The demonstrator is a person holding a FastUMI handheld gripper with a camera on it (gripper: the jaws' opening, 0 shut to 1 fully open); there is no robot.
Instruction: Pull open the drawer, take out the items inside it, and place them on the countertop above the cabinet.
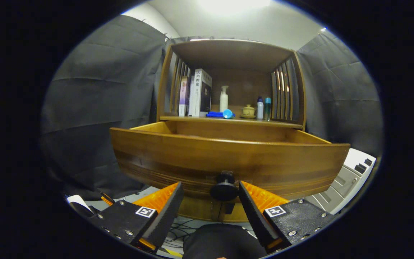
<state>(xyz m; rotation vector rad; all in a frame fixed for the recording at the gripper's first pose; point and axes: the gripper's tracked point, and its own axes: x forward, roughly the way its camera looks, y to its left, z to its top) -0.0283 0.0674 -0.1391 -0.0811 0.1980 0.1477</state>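
The gripper (211,201) sits with its two fingers spread wide apart, and the round dark knob (224,189) of the wooden drawer (228,158) lies in the gap between their tips. The right finger's inner edge looks very near the knob's rim, though actual contact cannot be told; the left finger stands clearly apart from it, so nothing is pinched. The drawer, a broad brown wooden box with grooved lines along the lower part of its front, is pulled out toward the camera, and its inner side walls and back show above the front panel; its floor and whatever lies in it are hidden behind that panel. Above the drawer is the wooden countertop (228,120) of the cabinet, an open niche with slatted sides. On it stand several upright books (199,93) at the left, a white pump bottle (223,99), a blue cloth (214,114) with a small blue cap-like object (228,114) just beside it, a small beige lidded pot (248,111), and two small bottles (263,108) at the right.
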